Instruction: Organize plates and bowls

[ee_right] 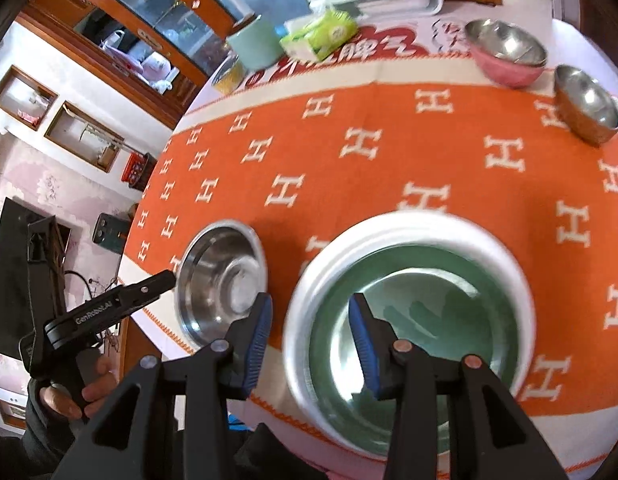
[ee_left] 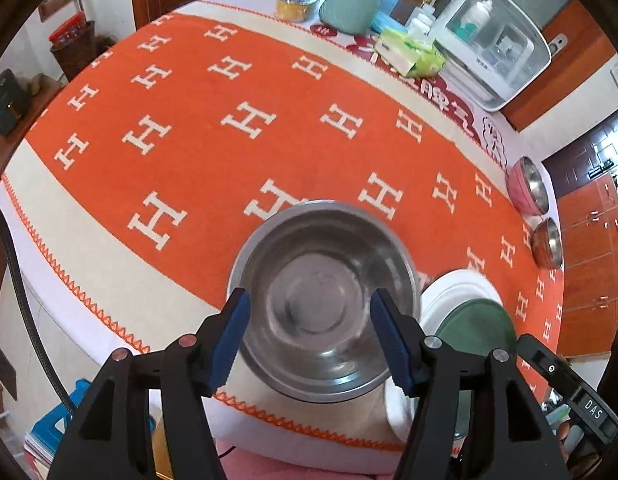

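Both tongs are held released above the near table edge, each over its own dish.

The steel bowl (ee_left: 325, 300) is seen directly below and ahead of the left gripper (ee_left: 309, 340), whose blue pads stand apart with nothing pressed between them; the bowl is round, so no long axis is offered, and it is found empty. To its right, just beside it, a green plate (ee_right: 413, 340) is nested inside a white plate (ee_right: 409, 232), and the right gripper (ee_right: 309, 344) is hung above their left rim, its jaws parted and straddling the white rim without any contact being shown. Far across the orange cloth (ee_right: 349, 168), a steel bowl is stacked in a pink bowl (ee_right: 505, 68), with a copper-toned bowl (ee_right: 589, 108) beside it, well apart from both hands. The left hand is judged nearer the loose steel bowl.
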Motion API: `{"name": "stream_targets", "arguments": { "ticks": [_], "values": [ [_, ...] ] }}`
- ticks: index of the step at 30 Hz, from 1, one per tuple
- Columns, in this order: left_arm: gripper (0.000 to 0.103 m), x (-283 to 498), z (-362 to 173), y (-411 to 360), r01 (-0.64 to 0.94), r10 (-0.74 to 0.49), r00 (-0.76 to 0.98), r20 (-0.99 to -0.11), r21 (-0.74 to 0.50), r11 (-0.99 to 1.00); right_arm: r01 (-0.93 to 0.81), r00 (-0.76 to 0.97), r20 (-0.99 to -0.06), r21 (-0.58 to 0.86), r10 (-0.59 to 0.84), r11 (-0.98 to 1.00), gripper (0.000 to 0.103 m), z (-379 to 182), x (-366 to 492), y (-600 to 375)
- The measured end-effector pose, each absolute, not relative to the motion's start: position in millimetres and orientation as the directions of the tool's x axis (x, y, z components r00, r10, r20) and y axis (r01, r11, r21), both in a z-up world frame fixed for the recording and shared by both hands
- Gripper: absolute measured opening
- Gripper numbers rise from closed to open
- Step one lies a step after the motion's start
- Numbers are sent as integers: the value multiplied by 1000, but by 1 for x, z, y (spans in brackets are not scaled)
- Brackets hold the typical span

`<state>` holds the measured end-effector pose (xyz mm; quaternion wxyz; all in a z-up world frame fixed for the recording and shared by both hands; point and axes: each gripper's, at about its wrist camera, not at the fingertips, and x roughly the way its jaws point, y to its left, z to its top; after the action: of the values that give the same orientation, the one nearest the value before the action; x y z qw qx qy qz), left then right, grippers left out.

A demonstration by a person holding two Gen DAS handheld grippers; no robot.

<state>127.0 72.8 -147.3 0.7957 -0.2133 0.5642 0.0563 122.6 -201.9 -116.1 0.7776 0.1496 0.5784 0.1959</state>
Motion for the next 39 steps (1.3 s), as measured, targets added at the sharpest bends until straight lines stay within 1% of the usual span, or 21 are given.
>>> {"name": "stream_targets", "arguments": {
  "ticks": [4,6,7,8,13,17,22,27,31,35,39],
  "values": [
    [65,135,-131,56,-314,-136,388,-912,-270,910,-119,289,-843,438,453,891,40,-111,127,-236],
    [70,143,-123,42,-293,-118,396,-910,-248,924,-103,305,-845,429,439,897,40,-109,130,-255],
    [74,147,-120,35,-284,-108,396,-912,-234,930,-91,314,-846,425,431,901,40,-109,131,-266],
    [75,150,-118,29,-277,-101,397,-912,-224,934,-80,322,-847,422,424,903,40,-108,133,-277],
    [75,178,-105,-13,-213,-120,390,-913,-216,953,-24,364,-848,404,384,914,40,-101,141,-332],
    [76,203,-97,-50,-139,-137,386,-912,-204,969,15,386,-851,392,357,920,44,-95,152,-370],
    [76,238,-90,-95,-60,-157,379,-912,-193,979,33,416,-845,383,336,923,45,-84,171,-409],
    [76,270,-82,-128,3,-173,382,-908,-186,983,39,435,-835,390,336,920,50,-77,196,-436],
    [76,292,-78,-150,48,-181,383,-906,-176,983,35,454,-828,386,329,922,56,-70,222,-454],
    [76,312,-74,-172,96,-188,388,-902,-163,982,16,465,-823,377,327,926,57,-61,249,-466],
    [76,333,-71,-191,126,-215,374,-902,-180,976,-8,479,-816,364,323,932,57,-56,278,-473]
  ]
}}
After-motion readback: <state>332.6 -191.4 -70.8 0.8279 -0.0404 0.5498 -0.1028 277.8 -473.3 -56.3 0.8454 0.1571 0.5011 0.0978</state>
